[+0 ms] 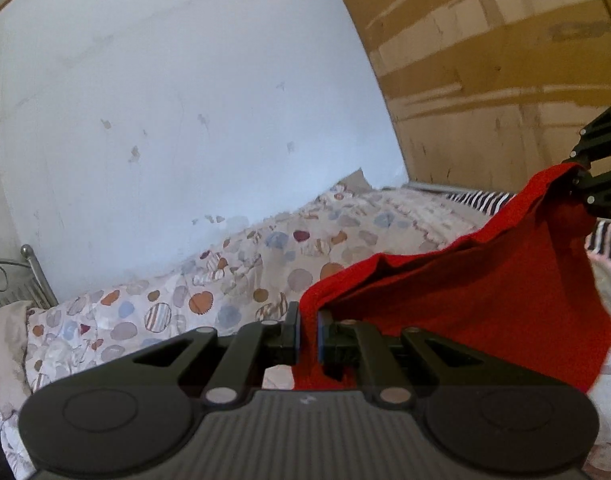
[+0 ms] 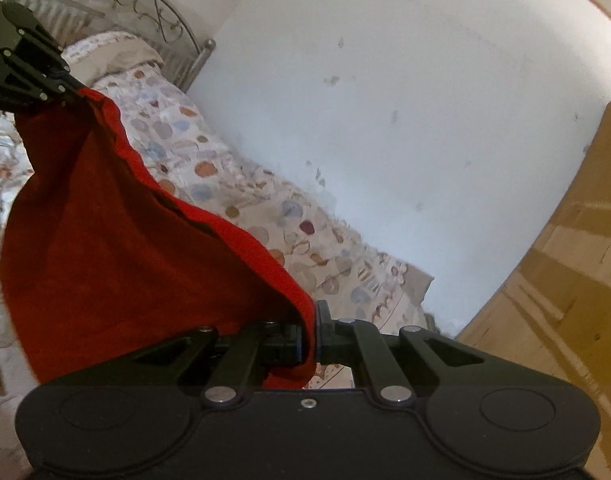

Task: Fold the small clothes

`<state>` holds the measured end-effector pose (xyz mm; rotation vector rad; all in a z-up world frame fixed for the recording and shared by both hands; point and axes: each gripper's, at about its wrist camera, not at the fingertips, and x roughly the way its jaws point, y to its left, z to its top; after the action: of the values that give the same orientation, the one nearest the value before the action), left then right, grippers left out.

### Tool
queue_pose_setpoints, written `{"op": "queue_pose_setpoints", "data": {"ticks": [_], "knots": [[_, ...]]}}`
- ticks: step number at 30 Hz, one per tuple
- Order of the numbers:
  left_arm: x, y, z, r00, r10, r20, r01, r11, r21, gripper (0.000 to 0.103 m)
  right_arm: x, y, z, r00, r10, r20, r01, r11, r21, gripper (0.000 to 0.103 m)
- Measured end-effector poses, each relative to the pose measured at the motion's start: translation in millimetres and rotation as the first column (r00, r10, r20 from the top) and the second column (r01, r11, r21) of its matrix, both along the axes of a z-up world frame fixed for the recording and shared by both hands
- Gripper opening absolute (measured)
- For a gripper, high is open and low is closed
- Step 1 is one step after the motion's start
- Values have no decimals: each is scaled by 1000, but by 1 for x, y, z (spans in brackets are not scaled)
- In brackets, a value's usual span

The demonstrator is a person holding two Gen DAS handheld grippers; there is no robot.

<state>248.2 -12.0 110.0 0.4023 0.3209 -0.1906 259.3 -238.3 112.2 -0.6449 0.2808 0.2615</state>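
A small red cloth [image 1: 485, 288] hangs in the air above the bed, stretched between my two grippers. My left gripper [image 1: 307, 328] is shut on one top corner of it. My right gripper [image 2: 309, 334] is shut on the other top corner; it also shows at the right edge of the left wrist view [image 1: 577, 180]. In the right wrist view the red cloth [image 2: 117, 248] sags to the left towards the left gripper [image 2: 75, 90] at the upper left. The cloth's lower edge hangs loose.
A bed with a spotted, shell-patterned cover [image 1: 233, 276] lies below, along a white wall [image 1: 185, 100]. A metal headboard [image 2: 117, 4] and a pillow [image 2: 117, 54] stand at one end. A wooden wardrobe [image 1: 505, 60] and a striped fabric [image 1: 481, 200] are at the other.
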Motion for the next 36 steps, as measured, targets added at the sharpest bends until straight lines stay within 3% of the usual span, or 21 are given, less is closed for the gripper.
{"op": "queue_pose_setpoints", "data": {"ticks": [9,17,23,26,29,31,33,36], "knots": [[104,-2,-56,990,20,-142,-21,1000,-7,7,107,-2,-55,986,-49,-158,48,999,-9,6],[164,9,-109,963,47,-265,-67,996,-65,8,159,0,-111,966,-55,-253,56,998,-7,8],[191,19,-123,935,33,-353,-82,989,-123,9,176,-3,-129,955,-55,-291,56,998,-5,17],[203,28,-126,915,-5,-403,-83,976,-201,9,183,-7,-134,949,-59,-309,64,998,5,33],[211,44,-126,893,-96,-440,-56,946,-320,12,189,-14,-132,938,-58,-343,74,997,35,51],[212,54,-124,883,-136,-449,-54,922,-384,27,192,-19,-128,933,-62,-353,92,993,69,70],[212,63,-120,889,-139,-436,-72,899,-433,85,195,-25,-124,928,-65,-366,110,988,104,81],[203,75,-112,926,-96,-365,-88,885,-458,94,199,-35,-118,922,-77,-379,147,976,159,92]]}}
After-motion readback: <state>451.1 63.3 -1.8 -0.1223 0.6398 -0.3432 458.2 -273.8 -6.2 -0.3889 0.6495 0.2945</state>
